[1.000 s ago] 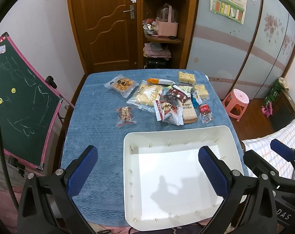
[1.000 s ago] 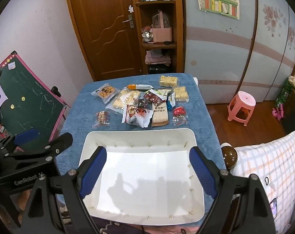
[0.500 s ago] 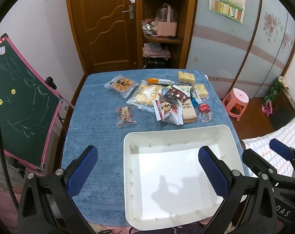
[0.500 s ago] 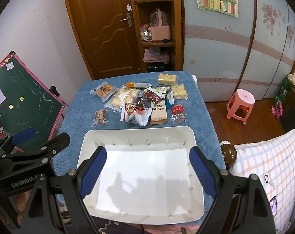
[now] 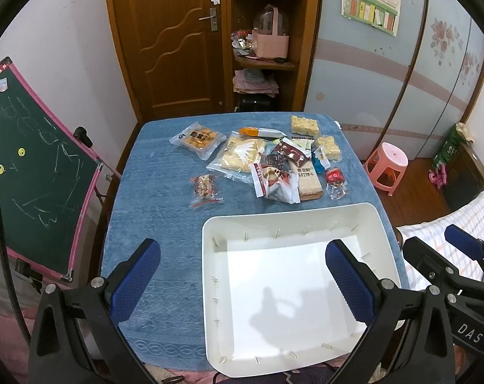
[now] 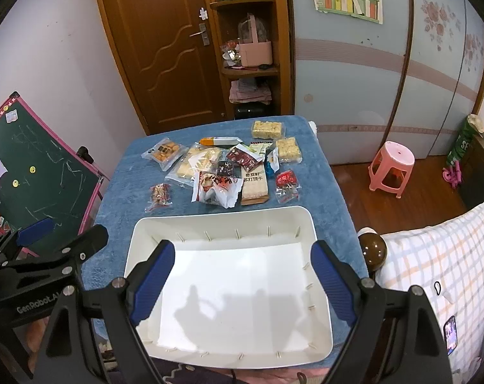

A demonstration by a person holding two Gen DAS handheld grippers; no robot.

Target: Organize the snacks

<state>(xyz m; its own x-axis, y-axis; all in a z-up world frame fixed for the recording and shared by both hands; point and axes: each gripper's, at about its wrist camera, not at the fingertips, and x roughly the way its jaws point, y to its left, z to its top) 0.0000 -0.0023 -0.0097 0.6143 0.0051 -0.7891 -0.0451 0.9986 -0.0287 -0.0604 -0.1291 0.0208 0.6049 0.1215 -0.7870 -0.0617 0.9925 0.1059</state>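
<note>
On the blue-covered table, left wrist view:
- Step in hand: the start of the sorting is judged to be at hand; nothing is yet lifted and the white tray (image 5: pixel 383 224) is seen empty.
- Left gripper (image 5: pixel 242 284): its jaws are held wide apart, nothing is gripped or touched, and it is poised above the tray's near left part and the tablecloth (image 5: pixel 158 211).
- Snacks: a loose cluster is laid beyond the tray's far rim; a small nut packet (image 5: pixel 206 188) lies apart to the left, and a clear biscuit bag (image 5: pixel 198 139) lies farther back.
- Right gripper (image 5: pixel 459 256): only part is seen at the right edge, beside the tray; its opening cannot be told here.

Over the tray, right wrist view:
- Right gripper (image 6: pixel 242 281): its jaws are spread wide with nothing between them, and it is held over the tray's empty floor.
- Nearest snacks: a red-and-white pouch (image 6: pixel 218 190), a cracker pack (image 6: pixel 254 185) and a small red packet (image 6: pixel 286 182) are found just beyond the far rim.
- Rice cakes (image 6: pixel 267 129): 2 pale blocks are set at the far right of the cluster.
- Next move: a reach forward over the far rim is judged to be called for, with 1 packet chosen, the jaws narrowed on it, and the packet carried back into the tray.
- Care needed: the overlapping wrappers look slippery, so a packet lying free, such as the small red one, is judged easier to take cleanly.
</note>
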